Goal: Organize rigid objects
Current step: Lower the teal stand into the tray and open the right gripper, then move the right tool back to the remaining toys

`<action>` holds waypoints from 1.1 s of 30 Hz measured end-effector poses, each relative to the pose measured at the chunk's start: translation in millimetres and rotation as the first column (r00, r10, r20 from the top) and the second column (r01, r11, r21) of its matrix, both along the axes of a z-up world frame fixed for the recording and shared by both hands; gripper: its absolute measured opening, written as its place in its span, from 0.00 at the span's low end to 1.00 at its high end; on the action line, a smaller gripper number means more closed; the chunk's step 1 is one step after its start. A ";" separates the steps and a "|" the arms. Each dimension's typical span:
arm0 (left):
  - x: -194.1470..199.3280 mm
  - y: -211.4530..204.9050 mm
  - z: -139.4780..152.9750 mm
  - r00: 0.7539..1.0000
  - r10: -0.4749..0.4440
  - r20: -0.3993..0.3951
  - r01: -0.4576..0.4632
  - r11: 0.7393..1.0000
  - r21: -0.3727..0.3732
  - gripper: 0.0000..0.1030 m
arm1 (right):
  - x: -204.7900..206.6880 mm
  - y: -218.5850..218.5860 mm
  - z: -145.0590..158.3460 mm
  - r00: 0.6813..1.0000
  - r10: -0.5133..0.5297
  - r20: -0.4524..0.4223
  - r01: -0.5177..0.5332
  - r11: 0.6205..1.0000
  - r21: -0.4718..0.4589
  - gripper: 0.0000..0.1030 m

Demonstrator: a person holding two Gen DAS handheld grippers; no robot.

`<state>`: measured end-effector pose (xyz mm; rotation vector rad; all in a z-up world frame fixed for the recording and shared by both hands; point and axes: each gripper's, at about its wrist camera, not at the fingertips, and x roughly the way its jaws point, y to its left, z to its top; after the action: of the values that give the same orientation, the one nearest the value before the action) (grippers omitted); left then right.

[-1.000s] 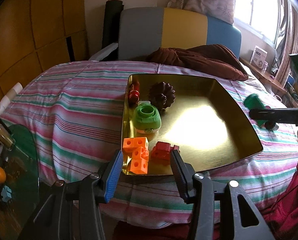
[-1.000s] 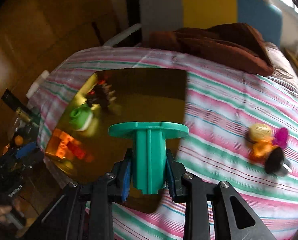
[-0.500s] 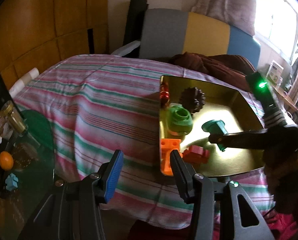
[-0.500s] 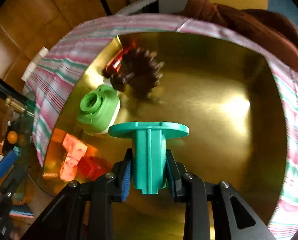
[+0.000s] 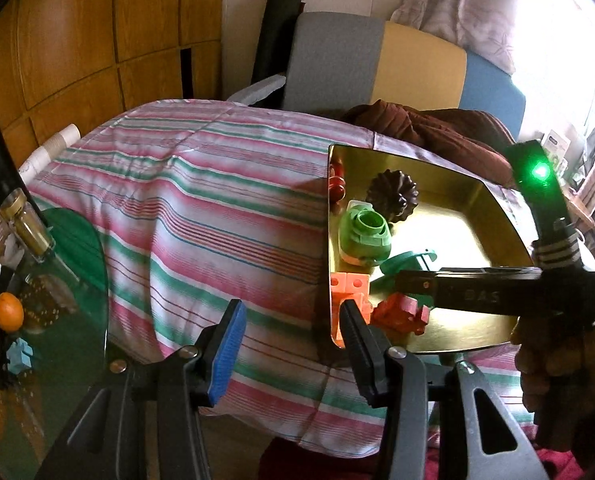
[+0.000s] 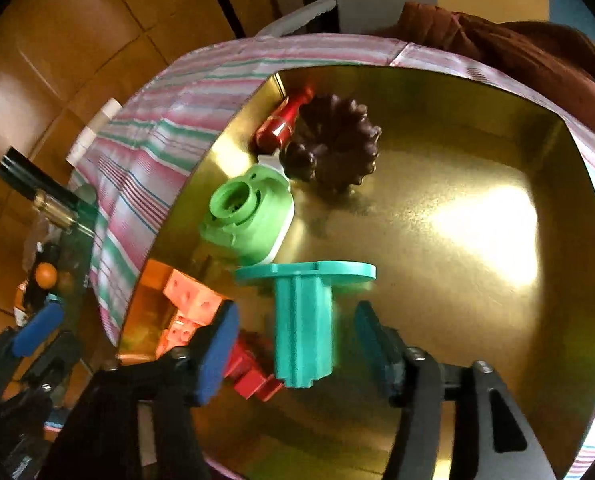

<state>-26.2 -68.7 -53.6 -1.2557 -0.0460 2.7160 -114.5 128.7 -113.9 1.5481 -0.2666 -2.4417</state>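
We are holding the right gripper (image 6: 295, 336) over the gold tray (image 6: 477, 152), and its jaws are opening: the blue pads now stand clear on either side of the teal flanged piece (image 6: 303, 320), which sits between them with a gap at each side, its flat flange at the 12 o'clock end. Whether the piece is resting on the tray floor we cannot tell.

In the right wrist view, the green toy camera (image 6: 249, 216) is lying just beyond the teal piece at about 11 o'clock. Further up, the dark brown fluted mould (image 6: 333, 148) is sitting at 12 o'clock, with the red bottle-shaped toy (image 6: 281, 128) touching the tray's left wall beside it. The orange blocks (image 6: 189, 304) are lying at 9 o'clock against the same wall, and the red block (image 6: 249, 372) is sitting just left of the teal piece's stem, near the left pad.

We are keeping the left gripper (image 5: 289, 344) half open with nothing between its pads. In its own view it is hovering over the striped cloth (image 5: 201, 208), its right finger (image 5: 357, 344) just in front of the tray's near left corner. A hand (image 5: 553, 364) at 3 o'clock is gripping the right tool's handle. A glass table (image 5: 69, 264) with an orange ball (image 5: 7, 310) is standing at 9 o'clock.
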 end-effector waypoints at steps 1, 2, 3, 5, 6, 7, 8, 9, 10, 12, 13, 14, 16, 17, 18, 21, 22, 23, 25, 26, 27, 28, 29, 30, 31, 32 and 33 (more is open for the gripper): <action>0.1 0.9 0.4 1.000 -0.002 0.000 0.002 1.000 -0.002 0.48 | 2.0 0.9 2.1 1.000 -0.002 -0.005 0.002 1.000 -0.004 0.66; 0.9 2.4 0.9 1.000 -0.005 -0.001 0.005 1.000 -0.005 0.48 | 4.0 2.1 4.4 1.000 -0.006 -0.010 0.006 1.000 0.000 0.69; 1.5 3.4 1.7 1.000 -0.008 -0.003 0.008 1.000 -0.007 0.48 | 5.3 3.0 6.1 1.000 -0.010 -0.014 0.010 1.000 0.008 0.70; 2.3 6.0 3.8 1.000 -0.015 -0.007 0.015 1.000 -0.010 0.48 | 8.8 4.2 9.0 1.000 -0.015 -0.024 0.015 1.000 0.013 0.71; 3.4 7.3 5.5 1.000 -0.020 -0.012 0.019 1.000 -0.013 0.48 | 11.6 5.2 10.8 0.999 -0.017 -0.031 0.018 1.000 0.016 0.71; 4.0 8.4 6.7 1.000 -0.022 -0.015 0.022 1.000 -0.015 0.48 | 14.1 8.0 13.6 0.999 -0.019 -0.036 0.019 1.000 0.020 0.71; 4.4 9.4 7.7 1.000 -0.025 -0.018 0.025 1.000 -0.017 0.48 | 16.7 8.9 15.8 0.999 -0.021 -0.046 0.022 0.999 0.029 0.71; 5.2 11.4 9.1 0.999 -0.030 -0.021 0.030 0.999 -0.020 0.48 | 17.6 8.5 17.1 0.998 -0.023 -0.055 0.025 0.999 0.035 0.71; 5.5 12.6 10.0 0.999 -0.034 -0.024 0.034 0.999 -0.023 0.48 | 20.0 10.6 19.4 0.998 -0.025 -0.063 0.028 0.999 0.040 0.72; 7.0 15.5 11.5 0.999 -0.042 -0.027 0.041 0.999 -0.028 0.48 | 23.3 13.0 23.0 0.997 -0.028 -0.075 0.032 0.998 0.052 0.74; 7.8 17.0 12.3 0.998 -0.047 -0.029 0.046 0.998 -0.031 0.48 | 24.8 12.5 24.1 0.996 -0.029 -0.083 0.034 0.998 0.060 0.75; 8.4 17.3 13.1 0.998 -0.051 -0.030 0.050 0.998 -0.033 0.48 | 27.3 13.4 26.6 0.995 -0.031 -0.094 0.038 0.997 0.072 0.75; 9.9 19.6 14.2 0.998 -0.057 -0.032 0.056 0.998 -0.037 0.48 | 30.9 15.6 30.3 0.994 -0.031 -0.108 0.040 0.996 0.079 0.75; 10.3 20.7 14.4 0.998 -0.059 -0.032 0.058 0.998 -0.038 0.48 | 33.1 17.3 32.6 0.992 -0.035 -0.119 0.045 0.996 0.082 0.75; 11.0 22.3 15.0 0.998 -0.062 -0.032 0.061 0.997 -0.039 0.48 | 35.0 19.6 34.3 0.991 -0.037 -0.126 0.048 0.995 0.084 0.75; 12.6 25.6 16.7 0.997 -0.072 -0.035 0.070 0.997 -0.043 0.48 | 40.5 26.4 39.9 0.987 -0.051 -0.150 0.064 0.994 0.087 0.76; 12.8 26.5 16.9 0.997 -0.074 -0.035 0.073 0.996 -0.045 0.48 | 42.0 28.6 41.2 0.987 -0.054 -0.154 0.068 0.994 0.086 0.76; 12.9 27.6 17.3 0.996 -0.077 -0.035 0.075 0.996 -0.047 0.48 | 43.7 31.4 43.0 0.985 -0.058 -0.160 0.072 0.994 0.088 0.76; 13.6 30.1 17.9 0.996 -0.084 -0.036 0.082 0.995 -0.048 0.48 | 47.3 37.0 46.4 0.983 -0.064 -0.172 0.081 0.992 0.094 0.78; 14.0 31.2 18.4 0.996 -0.086 -0.037 0.084 0.995 -0.050 0.48 | 48.8 40.5 48.3 0.981 -0.069 -0.180 0.088 0.991 0.096 0.80; 14.9 32.8 19.3 0.995 -0.088 -0.041 0.086 0.995 -0.053 0.48 | 50.0 43.4 49.8 0.980 -0.073 -0.186 0.092 0.991 0.098 0.81; 15.4 33.8 20.1 0.995 -0.089 -0.043 0.086 0.995 -0.055 0.48 | 51.4 47.2 51.7 0.978 -0.077 -0.192 0.098 0.990 0.102 0.83; 16.0 35.2 20.8 0.995 -0.092 -0.046 0.089 0.994 -0.057 0.48 | 53.2 52.7 53.6 0.977 -0.084 -0.198 0.107 0.988 0.108 0.84; 16.2 37.3 21.6 0.994 -0.098 -0.045 0.095 0.994 -0.059 0.48 | 54.3 56.4 54.6 0.975 -0.088 -0.202 0.112 0.987 0.111 0.85; 16.4 38.8 22.1 0.994 -0.103 -0.046 0.100 0.993 -0.062 0.48 | 55.6 60.9 55.8 0.974 -0.094 -0.205 0.120 0.986 0.117 0.85; 16.3 40.2 22.5 0.993 -0.108 -0.046 0.105 0.992 -0.064 0.48 | 57.2 67.7 57.4 0.973 -0.103 -0.208 0.130 0.984 0.123 0.85; 16.3 43.2 23.0 0.992 -0.118 -0.045 0.115 0.991 -0.068 0.48 | 58.8 74.2 59.1 0.971 -0.111 -0.211 0.139 0.982 0.127 0.85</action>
<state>-9.9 -25.4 -30.6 -1.1686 0.1187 2.6664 -55.8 202.8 -54.8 1.3560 -0.1618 -2.7471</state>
